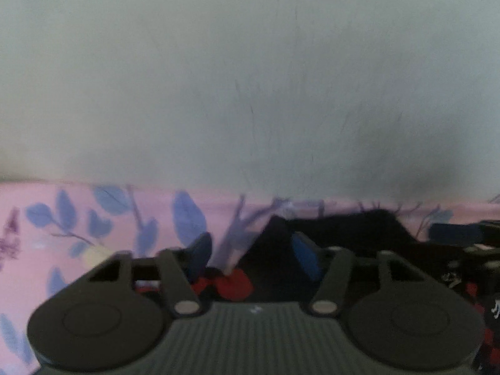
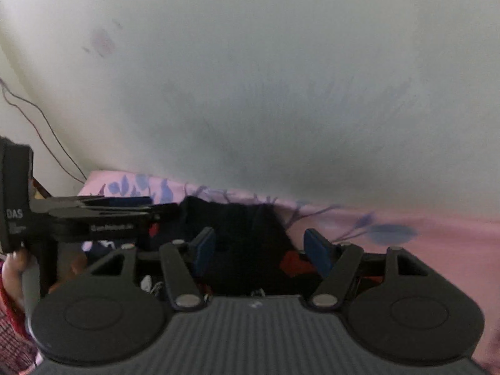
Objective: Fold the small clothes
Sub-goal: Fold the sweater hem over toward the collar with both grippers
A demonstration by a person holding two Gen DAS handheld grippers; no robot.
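Nearest, L wrist view: left gripper (image 1: pixel 254 257), blue pads part-open, red-patterned bit of cloth low between them at 6 o'clock but pads not seen pressing on it; nothing gripped as far as can be told. R wrist view: right gripper (image 2: pixel 261 251), pads set wider apart, dark cloth lying in the gap, not clamped.

Just beyond both: small dark garment (image 2: pixel 247 228), black/navy w/ red patches, bunched on pink bedsheet (image 1: pixel 62 218) w/ blue leaf print. In R view garment at 12 o'clock off the pads, running toward 6 under the gripper body; in L view dark mass at 1–2 o'clock, red patch at 6. Exact type of garment not clear, too blurred.

Handling, by judgement: light, soft, limp knit/jersey; no stiffness, likely to sag and drape once lifted; not fragile, not slippery on cotton sheet, though sheet may get pinched along w/ it. Best hold prob. two corners or a hem edge, one per gripper, thin single layer rather than the bunched middle.

Writing: at 9 o'clock in R view, other gripper's side reads "DAS"; smaller print line below and along the arm unreadable. White glyph at 4 o'clock in L view, illegible.

Farthest: pale wall (image 2: pixel 281 62), thin cable (image 2: pixel 37 118) at 10 o'clock.
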